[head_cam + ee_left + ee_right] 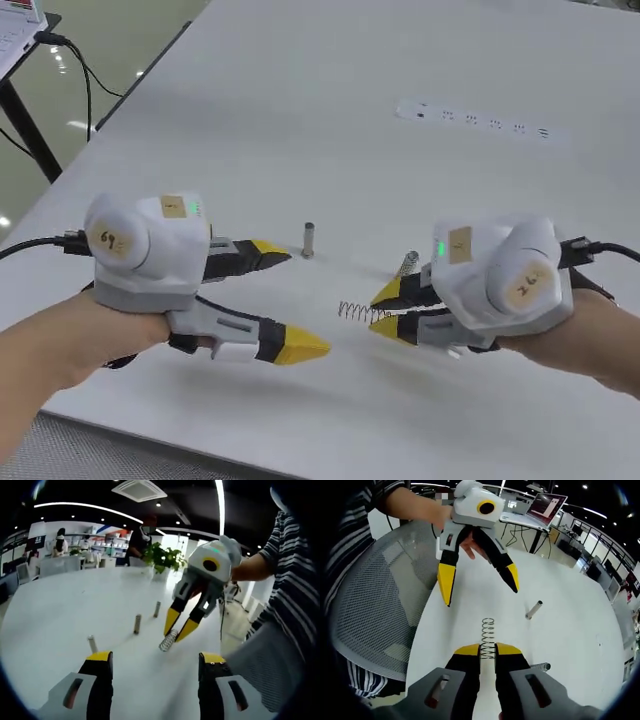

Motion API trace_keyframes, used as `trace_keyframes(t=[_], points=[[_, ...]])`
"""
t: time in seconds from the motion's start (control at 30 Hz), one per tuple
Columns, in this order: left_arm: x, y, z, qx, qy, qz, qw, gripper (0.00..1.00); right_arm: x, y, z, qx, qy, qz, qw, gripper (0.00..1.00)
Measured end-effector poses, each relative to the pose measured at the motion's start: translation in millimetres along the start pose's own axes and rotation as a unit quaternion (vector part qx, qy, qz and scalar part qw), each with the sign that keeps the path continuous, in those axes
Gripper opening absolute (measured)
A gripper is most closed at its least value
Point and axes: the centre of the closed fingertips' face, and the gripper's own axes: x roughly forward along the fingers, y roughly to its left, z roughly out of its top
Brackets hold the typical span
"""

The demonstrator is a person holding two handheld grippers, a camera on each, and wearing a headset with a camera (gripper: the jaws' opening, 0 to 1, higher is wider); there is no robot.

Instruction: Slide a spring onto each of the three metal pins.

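My right gripper point(385, 310) is shut on one end of a thin wire spring point(355, 312), which sticks out level to the left above the white table point(330, 110). In the right gripper view the spring point(487, 639) rises from between the closed yellow tips. My left gripper point(285, 298) is open with nothing between its jaws, facing the spring from the left. One metal pin point(308, 240) stands upright behind the gap between the grippers. A second pin point(408, 263) is partly hidden by the right gripper. In the left gripper view three bare pins point(137, 623) stand in a row to the left of the spring point(168, 640).
A white power strip point(480, 122) lies at the back right of the table. A black cable point(85, 80) hangs off the far left edge. A grey mesh chair point(370, 605) stands at the near edge, and a laptop point(542, 507) sits on a neighbouring desk.
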Motion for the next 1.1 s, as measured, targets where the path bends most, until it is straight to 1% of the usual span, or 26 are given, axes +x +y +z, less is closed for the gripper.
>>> trace_keyframes(t=[0.07, 0.13, 0.23, 0.27, 0.33, 0.5, 0.57, 0.6, 0.67, 0.73, 0.83, 0.93, 1.03, 1.1], points=[[3.7, -2.9, 1.8, 0.005, -0.001, -0.009, 1.0000, 0.62, -1.4, 0.7, -0.8, -0.001, 0.001, -0.002, 1.0000, 0.07], [8.2, -5.8, 1.4, 0.009, 0.003, -0.017, 0.9998, 0.59, -2.9, -0.2, -1.5, -0.004, 0.004, -0.007, 1.0000, 0.07], [14.7, -10.6, 1.0, 0.012, 0.008, -0.029, 0.9995, 0.53, -5.5, 0.0, 0.6, -0.005, 0.003, -0.009, 0.9999, 0.07], [17.3, -14.2, 1.7, 0.013, 0.007, -0.037, 0.9992, 0.49, -5.6, 0.7, 0.8, -0.007, 0.003, -0.009, 0.9999, 0.07], [21.8, -18.8, 2.4, 0.018, 0.008, -0.044, 0.9988, 0.43, -5.6, 2.7, 0.2, -0.011, 0.006, -0.007, 0.9999, 0.07], [30.6, -22.9, 3.0, 0.027, 0.007, -0.055, 0.9981, 0.39, -8.5, 5.4, 1.0, -0.012, 0.003, -0.007, 0.9999, 0.07], [33.0, -25.8, 3.2, 0.029, 0.010, -0.063, 0.9975, 0.34, -10.5, 5.7, 1.9, -0.013, 0.001, -0.008, 0.9999, 0.07], [33.5, -26.7, 4.2, 0.028, 0.008, -0.066, 0.9974, 0.31, -11.2, 5.6, 2.1, -0.013, 0.001, -0.009, 0.9999, 0.07], [33.9, -28.4, 8.3, 0.026, -0.003, -0.073, 0.9970, 0.25, -13.2, 5.5, 1.8, -0.014, 0.000, -0.010, 0.9998, 0.07], [34.9, -29.3, 10.4, 0.027, -0.004, -0.076, 0.9967, 0.21, -15.1, 5.9, 2.0, -0.013, -0.002, -0.010, 0.9999, 0.07], [36.4, -31.9, 11.5, 0.034, -0.002, -0.083, 0.9960, 0.19, -17.2, 6.3, 3.5, -0.015, -0.008, -0.010, 0.9998, 0.07], [36.7, -34.7, 12.8, 0.035, -0.003, -0.090, 0.9953, 0.14, -18.5, 6.3, 5.2, -0.017, -0.008, -0.011, 0.9998, 0.07], [37.5, -36.6, 13.1, 0.035, -0.002, -0.094, 0.9950, 0.13, -18.9, 6.2, 6.6, -0.018, -0.010, -0.011, 0.9997, 0.07], [38.5, -38.2, 13.3, 0.041, -0.001, -0.094, 0.9947, 0.12, -19.0, 6.8, 6.7, -0.018, -0.009, -0.011, 0.9997, 0.07]])
